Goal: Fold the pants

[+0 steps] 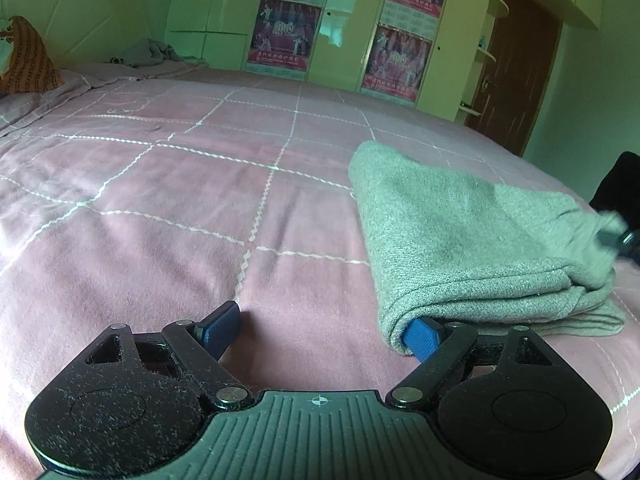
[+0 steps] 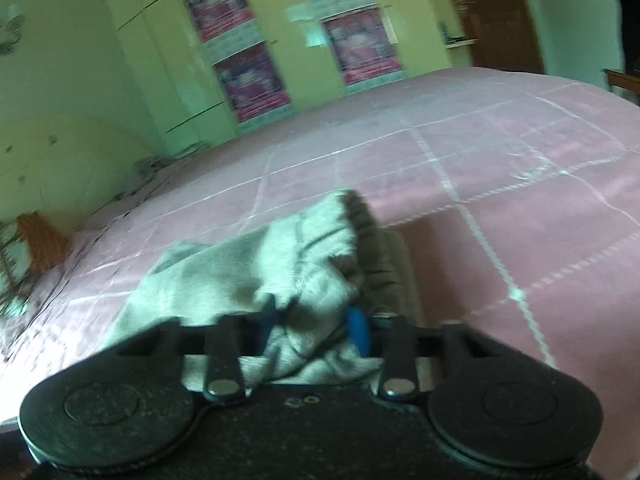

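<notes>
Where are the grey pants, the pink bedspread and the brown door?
grey pants [image 1: 460, 232], left wrist view, upper folded layer.
pink bedspread [image 1: 180, 184], left wrist view, bare checked area.
brown door [image 1: 516, 72], left wrist view, middle panel.

Two dusty black handheld grippers

The left gripper [image 1: 320, 328] and right gripper [image 2: 316, 320] have blue ribbed pads, silver rivets and round black hubs.

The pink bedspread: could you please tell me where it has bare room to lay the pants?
Bare: the bedspread left of the gray pants, back to the wardrobe. Crowded: the far-left corner with a crumpled cloth and orange fabric.
</notes>
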Motion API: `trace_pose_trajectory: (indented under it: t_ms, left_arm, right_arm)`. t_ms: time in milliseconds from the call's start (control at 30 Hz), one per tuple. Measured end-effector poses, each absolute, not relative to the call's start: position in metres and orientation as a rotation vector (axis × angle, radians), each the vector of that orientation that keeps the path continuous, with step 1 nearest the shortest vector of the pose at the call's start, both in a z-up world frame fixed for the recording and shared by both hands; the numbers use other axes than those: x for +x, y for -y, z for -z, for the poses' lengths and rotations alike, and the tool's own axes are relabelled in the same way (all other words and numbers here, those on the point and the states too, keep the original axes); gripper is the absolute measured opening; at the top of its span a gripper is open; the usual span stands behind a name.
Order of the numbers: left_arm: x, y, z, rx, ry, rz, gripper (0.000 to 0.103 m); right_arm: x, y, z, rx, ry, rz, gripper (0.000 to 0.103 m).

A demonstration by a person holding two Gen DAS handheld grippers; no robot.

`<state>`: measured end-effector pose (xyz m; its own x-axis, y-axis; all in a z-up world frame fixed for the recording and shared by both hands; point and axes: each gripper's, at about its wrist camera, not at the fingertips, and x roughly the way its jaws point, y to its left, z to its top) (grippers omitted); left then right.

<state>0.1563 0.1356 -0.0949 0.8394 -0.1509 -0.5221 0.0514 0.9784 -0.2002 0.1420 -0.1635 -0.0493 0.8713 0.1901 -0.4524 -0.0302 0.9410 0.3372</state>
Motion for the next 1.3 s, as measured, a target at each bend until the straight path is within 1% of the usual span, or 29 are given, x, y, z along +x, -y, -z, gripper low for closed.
trace_pose_trajectory:
  t_ms: [33, 100, 133, 200, 267, 300, 333, 367, 433, 500, 567, 700, 767, 800, 833, 933, 1000, 1033, 1067, 1133, 1167, 1300]
  left_arm:
    - [0.155, -0.136, 0.094, -0.188, -0.559, 0.105, 0.086]
    - [0.156, -0.136, 0.095, -0.194, -0.558, 0.106, 0.086]
    - [0.158, -0.135, 0.096, -0.193, -0.562, 0.107, 0.086]
    - [0.159, -0.133, 0.097, -0.184, -0.564, 0.108, 0.086]
    - [0.159, -0.132, 0.097, -0.177, -0.564, 0.107, 0.086]
    - [0.159, -0.132, 0.097, -0.178, -0.563, 0.107, 0.086]
    - [0.159, -0.132, 0.097, -0.18, -0.562, 0.106, 0.086]
    - [0.16, -0.132, 0.097, -0.18, -0.562, 0.106, 0.086]
    - [0.161, -0.13, 0.097, -0.172, -0.557, 0.104, 0.086]
    - [0.16, -0.128, 0.095, -0.161, -0.542, 0.104, 0.086]
    - [0.159, -0.127, 0.093, -0.148, -0.521, 0.111, 0.086]
    - [0.163, -0.128, 0.097, -0.15, -0.54, 0.107, 0.086]
    - [0.163, -0.128, 0.097, -0.151, -0.537, 0.102, 0.086]
    - [0.162, -0.128, 0.097, -0.152, -0.533, 0.099, 0.086]
    - [0.161, -0.128, 0.097, -0.154, -0.528, 0.097, 0.086]
    - [0.161, -0.128, 0.097, -0.164, -0.52, 0.102, 0.086]
    - [0.161, -0.127, 0.097, -0.153, -0.523, 0.1, 0.086]
    - [0.162, -0.127, 0.098, -0.154, -0.525, 0.105, 0.086]
    - [0.162, -0.126, 0.098, -0.151, -0.526, 0.111, 0.086]
    - [0.161, -0.125, 0.098, -0.14, -0.527, 0.108, 0.086]
    - [0.162, -0.125, 0.099, -0.143, -0.529, 0.107, 0.086]
    - [0.158, -0.124, 0.095, -0.137, -0.494, 0.101, 0.086]
  right_arm:
    - [0.138, 0.162, 0.043, 0.316, -0.474, -0.125, 0.014]
    - [0.117, 0.16, 0.026, 0.314, -0.362, -0.144, 0.014]
    - [0.11, 0.16, 0.022, 0.313, -0.341, -0.145, 0.014]
    - [0.109, 0.163, 0.03, 0.328, -0.393, -0.132, 0.015]
    - [0.123, 0.17, 0.052, 0.345, -0.533, -0.1, 0.021]
    - [0.121, 0.18, 0.057, 0.419, -0.534, -0.105, 0.026]
    - [0.114, 0.188, 0.058, 0.477, -0.498, -0.096, 0.034]
    - [0.104, 0.193, 0.056, 0.498, -0.461, -0.073, 0.045]
    - [0.095, 0.201, 0.058, 0.542, -0.455, -0.065, 0.063]
    - [0.096, 0.208, 0.065, 0.602, -0.488, -0.095, 0.063]
    - [0.104, 0.208, 0.072, 0.624, -0.529, -0.115, 0.065]
    - [0.125, 0.198, 0.079, 0.661, -0.588, -0.161, 0.065]
    - [0.139, 0.192, 0.076, 0.644, -0.625, -0.134, 0.041]
    - [0.143, 0.188, 0.07, 0.624, -0.628, -0.128, 0.039]
    - [0.138, 0.182, 0.058, 0.58, -0.587, -0.14, 0.037]
    - [0.112, 0.169, 0.021, 0.487, -0.418, -0.228, 0.037]
    - [0.096, 0.169, 0.013, 0.46, -0.357, -0.247, 0.037]
    - [0.094, 0.171, 0.019, 0.454, -0.362, -0.236, 0.037]
    - [0.099, 0.175, 0.033, 0.452, -0.416, -0.196, 0.036]
    - [0.118, 0.187, 0.07, 0.507, -0.618, -0.097, 0.035]
    - [0.115, 0.192, 0.08, 0.544, -0.624, -0.098, 0.035]
    - [0.097, 0.187, 0.073, 0.491, -0.574, -0.107, 0.035]
